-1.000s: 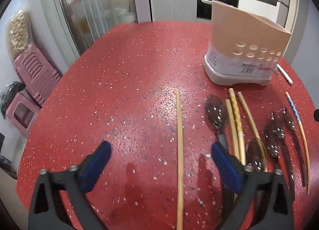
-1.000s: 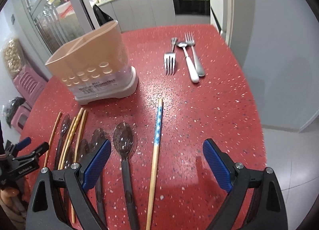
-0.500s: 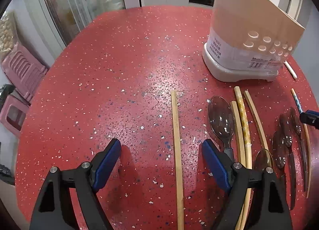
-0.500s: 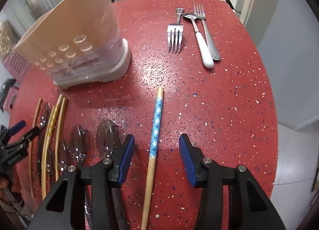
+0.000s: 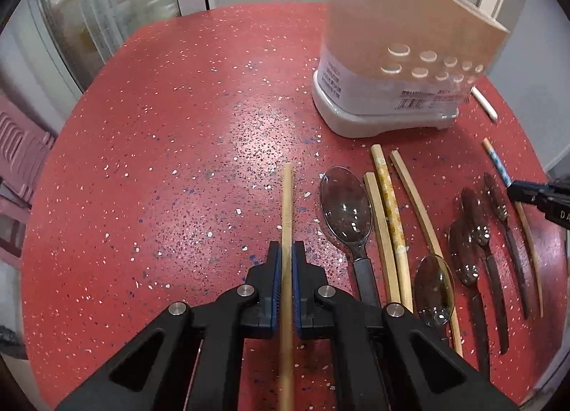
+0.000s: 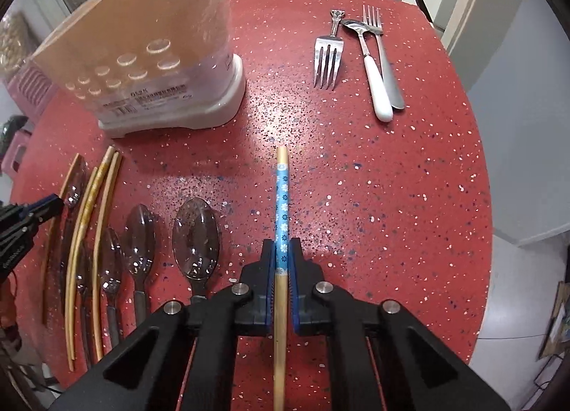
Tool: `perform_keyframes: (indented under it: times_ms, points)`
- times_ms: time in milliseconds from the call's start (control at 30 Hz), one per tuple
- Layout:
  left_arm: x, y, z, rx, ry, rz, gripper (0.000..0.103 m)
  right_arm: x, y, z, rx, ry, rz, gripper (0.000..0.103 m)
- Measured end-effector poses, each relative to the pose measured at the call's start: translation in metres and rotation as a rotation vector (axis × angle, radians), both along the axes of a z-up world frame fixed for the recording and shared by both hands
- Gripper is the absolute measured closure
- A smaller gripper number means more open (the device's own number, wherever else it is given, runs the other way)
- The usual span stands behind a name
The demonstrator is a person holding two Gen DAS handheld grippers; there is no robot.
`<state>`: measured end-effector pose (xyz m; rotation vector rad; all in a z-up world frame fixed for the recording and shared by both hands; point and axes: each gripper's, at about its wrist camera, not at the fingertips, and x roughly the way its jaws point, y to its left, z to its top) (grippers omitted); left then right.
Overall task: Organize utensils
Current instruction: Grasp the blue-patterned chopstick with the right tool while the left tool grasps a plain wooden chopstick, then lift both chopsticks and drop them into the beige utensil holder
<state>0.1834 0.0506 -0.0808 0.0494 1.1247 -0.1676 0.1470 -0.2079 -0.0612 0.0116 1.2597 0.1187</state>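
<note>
On the red speckled table, my left gripper (image 5: 286, 250) is shut on a plain wooden chopstick (image 5: 287, 204) that runs straight ahead between its blue pads. My right gripper (image 6: 281, 248) is shut on a chopstick with a blue flowered band (image 6: 282, 197), also lying lengthwise on the table. A beige utensil holder on a white base (image 5: 392, 65) stands beyond, at the right in the left wrist view and as the utensil holder (image 6: 149, 54) at the left in the right wrist view. More chopsticks (image 5: 388, 204) and clear plastic spoons (image 5: 343, 207) lie between the two grippers.
Two metal forks (image 6: 326, 58) and a white-handled spoon (image 6: 372, 68) lie at the far right of the table. Pink stools (image 5: 17, 147) stand off the left edge. The table's right edge drops to a grey floor (image 6: 516, 286). Kitchen cabinets stand behind.
Both grippers have gone from wide open to shut, each closing on the chopstick that lay between its fingers. Both have moved forward and tilted further down toward the table.
</note>
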Motion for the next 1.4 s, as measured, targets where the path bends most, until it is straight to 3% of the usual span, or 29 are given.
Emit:
perform_keyframes:
  times_ms: [300,600,767,1067,1233,1400]
  points:
    - [-0.041,0.01,0.03,-0.128,-0.142,0.073,0.073,-0.027,-0.007,0.031,0.176,-0.099,0.008,0.095]
    - [-0.049,0.008,0.106,-0.221,-0.335,0.077,0.073,-0.033,-0.013,0.096,0.299,-0.262,0.019,0.095]
    - [-0.036,0.012,0.154,-0.284,-0.421,0.07,0.073,-0.02,-0.015,0.135,0.356,-0.348,0.021,0.095]
    - [0.005,0.009,0.221,-0.32,-0.547,0.071,0.073,0.023,-0.002,0.187,0.384,-0.504,0.03,0.095]
    - [0.029,0.007,0.246,-0.318,-0.595,0.085,0.073,0.051,0.006,0.206,0.409,-0.602,0.014,0.095]
    - [0.046,0.004,0.249,-0.299,-0.613,0.098,0.073,0.082,0.02,0.217,0.408,-0.685,0.014,0.095]
